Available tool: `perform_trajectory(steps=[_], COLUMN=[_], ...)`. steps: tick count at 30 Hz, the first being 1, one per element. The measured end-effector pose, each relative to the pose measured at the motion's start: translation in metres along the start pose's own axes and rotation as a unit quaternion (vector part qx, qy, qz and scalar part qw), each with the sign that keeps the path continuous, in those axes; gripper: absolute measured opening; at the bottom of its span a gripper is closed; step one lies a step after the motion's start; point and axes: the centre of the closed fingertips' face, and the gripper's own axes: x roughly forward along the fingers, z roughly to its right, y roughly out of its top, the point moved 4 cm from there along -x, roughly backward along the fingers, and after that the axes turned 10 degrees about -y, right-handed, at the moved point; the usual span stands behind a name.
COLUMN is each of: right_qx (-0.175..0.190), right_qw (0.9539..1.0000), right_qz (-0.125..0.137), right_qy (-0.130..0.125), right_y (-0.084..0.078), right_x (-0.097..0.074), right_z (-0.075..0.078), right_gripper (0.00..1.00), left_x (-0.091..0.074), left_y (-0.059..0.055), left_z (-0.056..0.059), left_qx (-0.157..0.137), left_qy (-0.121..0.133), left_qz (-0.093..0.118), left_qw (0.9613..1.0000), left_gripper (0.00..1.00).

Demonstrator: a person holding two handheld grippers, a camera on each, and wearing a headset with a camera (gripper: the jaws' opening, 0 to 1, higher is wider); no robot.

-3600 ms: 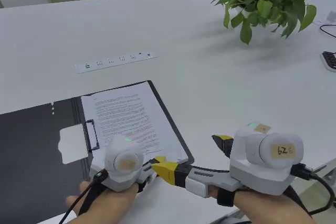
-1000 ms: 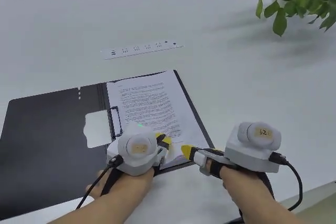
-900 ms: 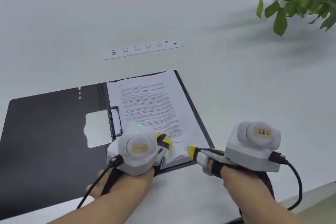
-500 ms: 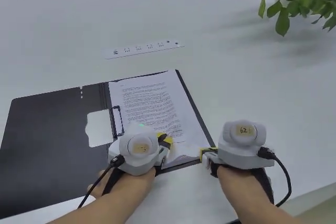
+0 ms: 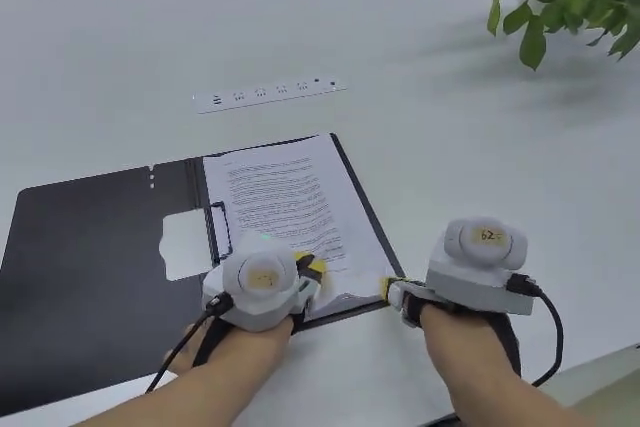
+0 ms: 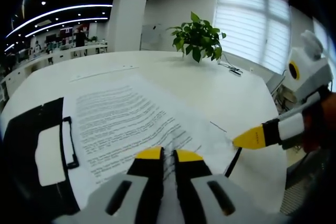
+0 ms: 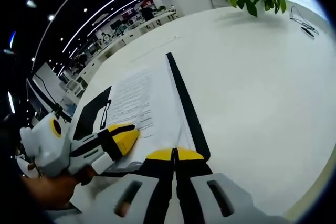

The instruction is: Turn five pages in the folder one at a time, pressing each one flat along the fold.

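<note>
Left gripper point(image 6: 163, 154) yellow-tipped fingers closed over printed sheet point(image 5: 285, 197); right gripper point(image 7: 175, 154) fingers closed at matte black folder point(image 5: 90, 247) corner.

The left gripper point(image 5: 310, 269) and the right gripper point(image 5: 386, 289) are held low, side by side, both with fingers point(image 6: 150, 154) closed, tips near each other.

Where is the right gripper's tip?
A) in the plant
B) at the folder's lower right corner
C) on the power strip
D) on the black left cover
B: the right gripper, jaws shut, sits at the lower right corner of the folder.
</note>
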Motion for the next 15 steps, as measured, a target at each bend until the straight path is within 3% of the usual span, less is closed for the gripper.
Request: perform_trajectory(steps=[3, 7, 13, 15], right_qx=[0.017, 0.027, 0.040, 0.044], right_qw=[0.9998, 0.9991, 0.9966, 0.9951], right_qz=[0.007, 0.017, 0.044, 0.051], right_qy=[0.012, 0.029, 0.057, 0.072], right_y=[0.004, 0.009, 0.024, 0.030], right_x=[-0.006, -0.013, -0.033, -0.040], right_z=[-0.003, -0.010, -0.024, -0.032], right_gripper=[0.00, 0.00, 0.00, 0.00], left_x=[-0.001, -0.011, -0.036, -0.047], left_y=[0.002, 0.004, 0.007, 0.013], left_z=[0.006, 0.006, -0.003, -0.007], left_qx=[-0.023, -0.046, -0.037, -0.036], left_qy=[-0.015, -0.014, -0.002, 0.002], left_qz=[0.002, -0.002, -0.011, 0.005], left_qw=[0.9996, 0.9988, 0.9993, 0.9994], left_gripper=[0.16, 0.23, 0.33, 0.36])
